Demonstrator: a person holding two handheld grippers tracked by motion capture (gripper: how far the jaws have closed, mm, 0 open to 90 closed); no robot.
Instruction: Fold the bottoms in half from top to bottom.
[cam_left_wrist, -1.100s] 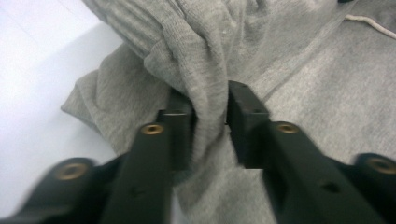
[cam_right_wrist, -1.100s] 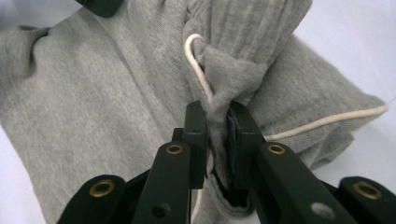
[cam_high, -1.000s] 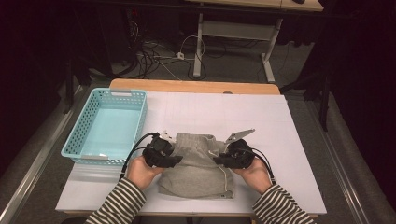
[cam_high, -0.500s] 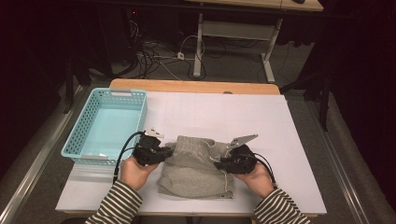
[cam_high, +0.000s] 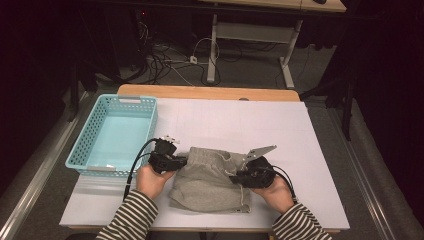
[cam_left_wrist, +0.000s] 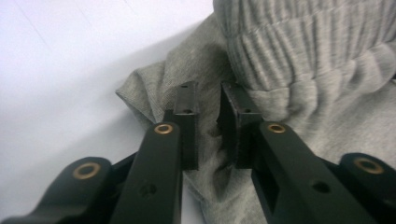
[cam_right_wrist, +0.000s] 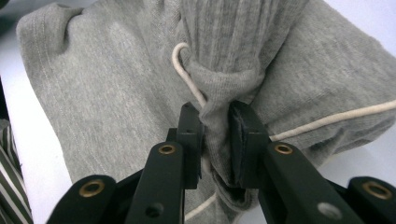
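White table (cam_high: 260, 125) fills the scene — our grey sweatpants (cam_high: 210, 182) lie bunched near its 6 o'clock edge, a turquoise basket (cam_high: 85, 150) at their 9 o'clock. We have the left gripper (cam_left_wrist: 208, 109) pinching a fold of the cloth — the right gripper (cam_right_wrist: 215, 123) clamped on the ribbed waistband by the drawstring (cam_right_wrist: 187, 74).

Right hand-held gripper (cam_right_wrist: 215, 135) pinching bunched grey garment (cam_right_wrist: 116, 93) fold; white drawstring (cam_right_wrist: 184, 70) looped above.
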